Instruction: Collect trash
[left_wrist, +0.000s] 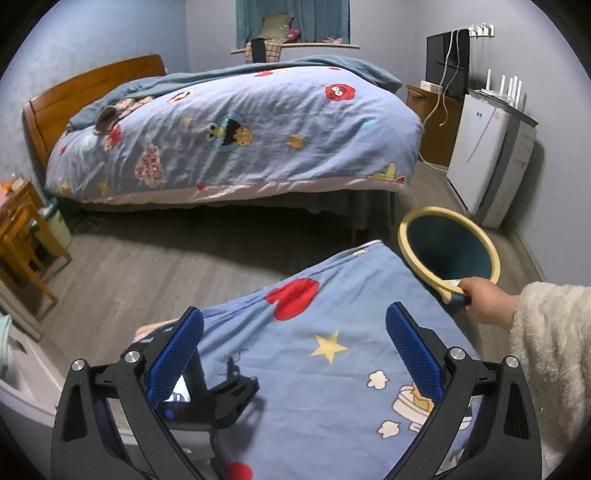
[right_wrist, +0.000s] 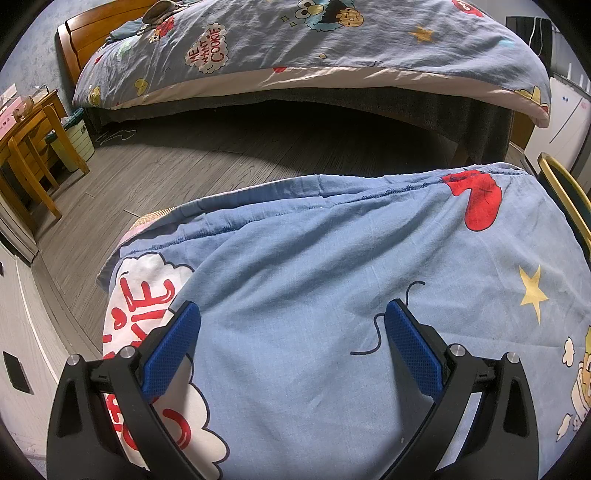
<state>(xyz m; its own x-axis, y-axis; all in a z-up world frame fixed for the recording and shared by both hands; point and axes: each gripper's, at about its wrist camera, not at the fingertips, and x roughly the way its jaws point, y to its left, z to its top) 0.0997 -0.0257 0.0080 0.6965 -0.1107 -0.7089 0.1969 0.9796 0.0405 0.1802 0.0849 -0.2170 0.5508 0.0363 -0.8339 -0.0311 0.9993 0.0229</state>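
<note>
Blue bin (left_wrist: 448, 254) sits far right of both spread, empty grippers (left_wrist: 293, 345) (right_wrist: 291, 338).

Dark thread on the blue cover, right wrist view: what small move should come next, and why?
Probably nudge the right hand-held gripper a little to its right and down, so that the dark thread sits between its fingers. The jaws stand open and empty, and the thread lies loose on the blue cover, partly behind the right finger. The bin is close by, held by a hand.
</note>
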